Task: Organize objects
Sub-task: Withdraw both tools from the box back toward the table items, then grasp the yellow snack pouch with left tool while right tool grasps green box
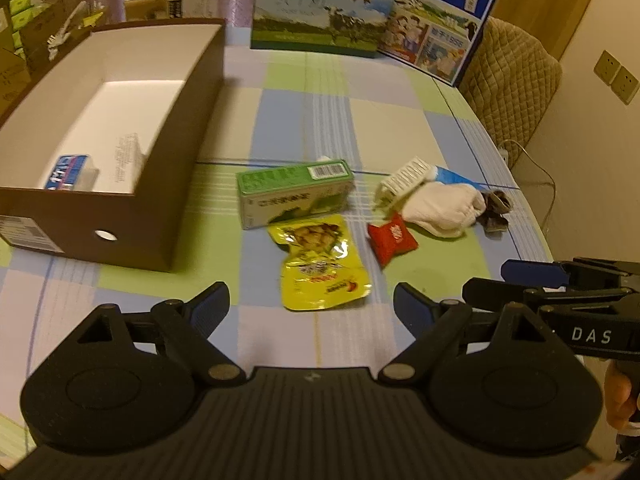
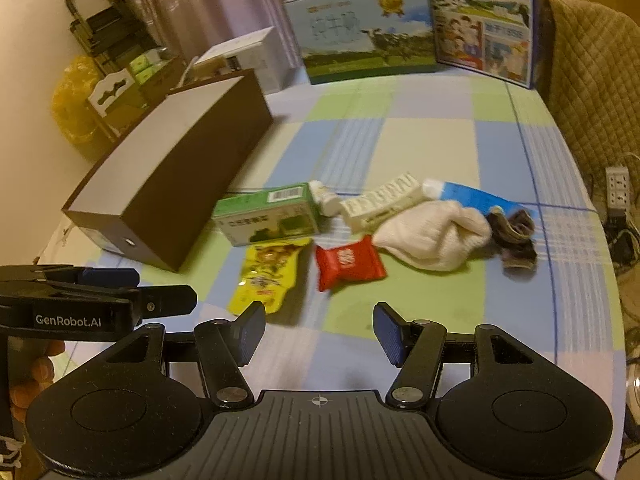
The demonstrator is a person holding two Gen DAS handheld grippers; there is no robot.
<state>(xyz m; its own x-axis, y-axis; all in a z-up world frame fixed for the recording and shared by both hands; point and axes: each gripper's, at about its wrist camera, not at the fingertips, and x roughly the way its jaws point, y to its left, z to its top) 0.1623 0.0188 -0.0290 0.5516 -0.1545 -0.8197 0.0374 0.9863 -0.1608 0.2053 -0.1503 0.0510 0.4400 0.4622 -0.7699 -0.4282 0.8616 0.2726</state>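
A brown open box (image 1: 176, 184) with a white inside stands at the left of the table and holds a blue packet (image 1: 66, 172); it also shows in the right wrist view (image 2: 192, 184). On the checked cloth lie a green carton (image 1: 294, 192), a yellow snack pouch (image 1: 320, 268), a red packet (image 1: 392, 240), a white ribbed item (image 1: 406, 180), a blue-white tube (image 1: 452, 176), a white sock (image 1: 444, 206) and a dark sock (image 1: 496, 208). My left gripper (image 1: 312, 304) is open and empty just short of the yellow pouch. My right gripper (image 2: 320, 332) is open and empty just short of the red packet (image 2: 348, 264).
Two milk cartons (image 1: 320, 8) (image 1: 440, 20) stand at the table's far edge, with a white box (image 1: 172, 0) behind the brown box. A quilted chair (image 1: 516, 80) is at the right. A power strip (image 2: 618, 188) and cables lie off the right edge.
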